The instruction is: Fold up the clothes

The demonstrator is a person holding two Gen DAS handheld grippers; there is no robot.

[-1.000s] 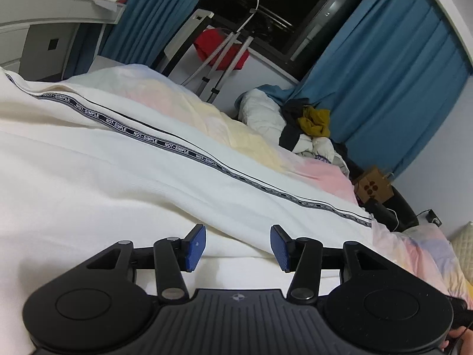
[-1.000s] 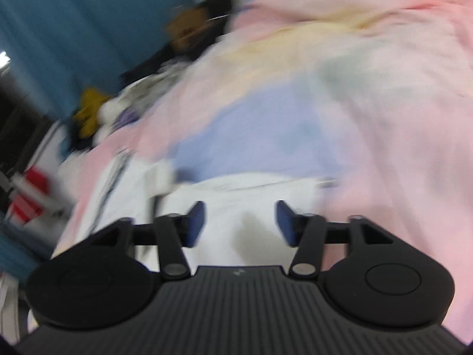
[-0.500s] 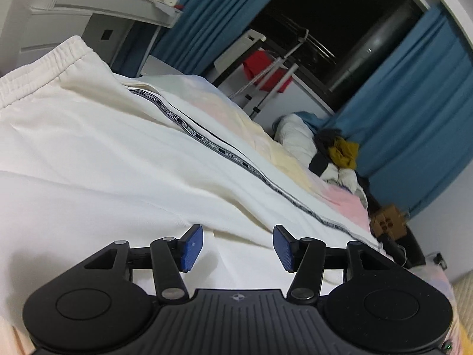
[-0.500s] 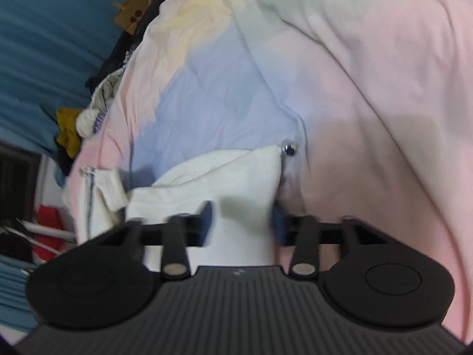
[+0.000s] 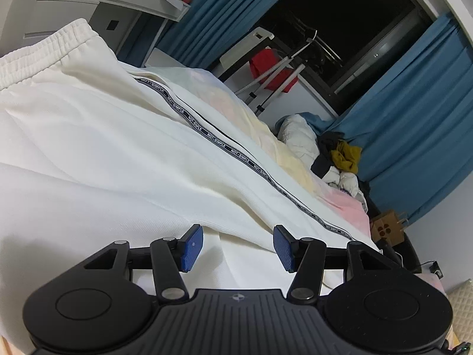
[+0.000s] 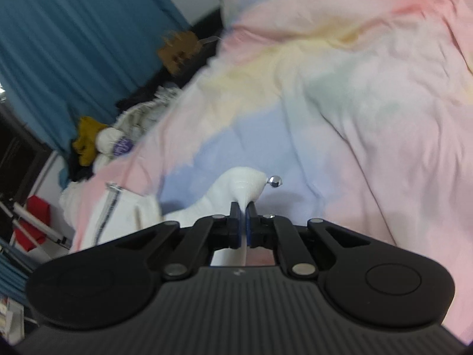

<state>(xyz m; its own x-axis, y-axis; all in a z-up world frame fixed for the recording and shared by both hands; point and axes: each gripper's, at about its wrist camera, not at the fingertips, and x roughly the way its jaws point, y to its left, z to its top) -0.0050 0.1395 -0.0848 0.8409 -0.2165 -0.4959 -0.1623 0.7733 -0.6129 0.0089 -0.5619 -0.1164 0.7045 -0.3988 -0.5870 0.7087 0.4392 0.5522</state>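
White trousers (image 5: 124, 159) with an elastic waistband and a dark lettered side stripe (image 5: 224, 148) lie spread over the bed in the left wrist view. My left gripper (image 5: 238, 248) hovers low over the cloth, open, with nothing between its blue pads. In the right wrist view my right gripper (image 6: 244, 222) is shut on a pinched fold of the white trousers (image 6: 239, 186). A small metal bead (image 6: 275, 181) sticks out of that lifted corner. More of the white garment trails off to the left (image 6: 124, 210).
The bed carries a pastel pink, yellow and blue cover (image 6: 340, 112). A heap of clothes (image 5: 334, 156) lies past the bed's far side. Blue curtains (image 5: 414, 112), a folding rack with a red item (image 5: 272, 68), a white desk (image 5: 97, 3) and a cardboard box (image 5: 387, 229) stand around.
My right gripper went from open to shut on the trouser corner and lifted it. My left gripper slid along the trousers toward the waistband, staying open.
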